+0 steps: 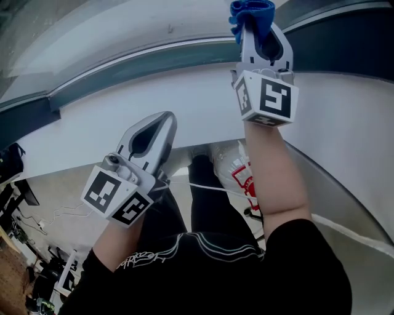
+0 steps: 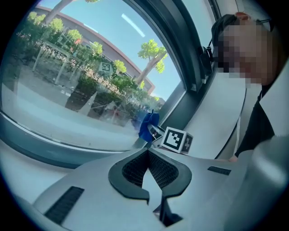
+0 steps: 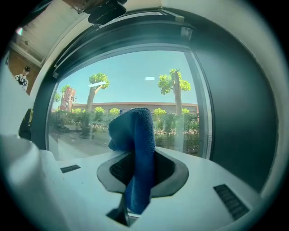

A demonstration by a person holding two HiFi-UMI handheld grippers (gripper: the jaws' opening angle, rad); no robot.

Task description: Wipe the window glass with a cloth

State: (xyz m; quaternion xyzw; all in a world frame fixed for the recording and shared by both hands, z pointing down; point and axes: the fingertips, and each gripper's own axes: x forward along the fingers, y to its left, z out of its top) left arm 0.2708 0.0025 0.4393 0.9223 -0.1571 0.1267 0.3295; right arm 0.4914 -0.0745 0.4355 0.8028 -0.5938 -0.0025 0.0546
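In the head view my right gripper [image 1: 253,23] is raised at the top, shut on a blue cloth [image 1: 249,13] that bunches out past its tips close to the window glass [image 1: 74,37]. The right gripper view shows the cloth [image 3: 135,144] pinched upright in the right gripper [image 3: 137,158], the glass [image 3: 126,85] just beyond. My left gripper [image 1: 166,118] hangs lower and to the left over the white sill [image 1: 92,123], shut with nothing in it. From the left gripper [image 2: 148,154] I see the cloth [image 2: 147,125] near the glass [image 2: 81,67].
A dark window frame [image 1: 184,54] runs under the glass. A white bag with red print [image 1: 241,175] lies on the floor below, with cables and gear [image 1: 24,234] at lower left. A person in white [image 2: 235,103] stands to the right in the left gripper view.
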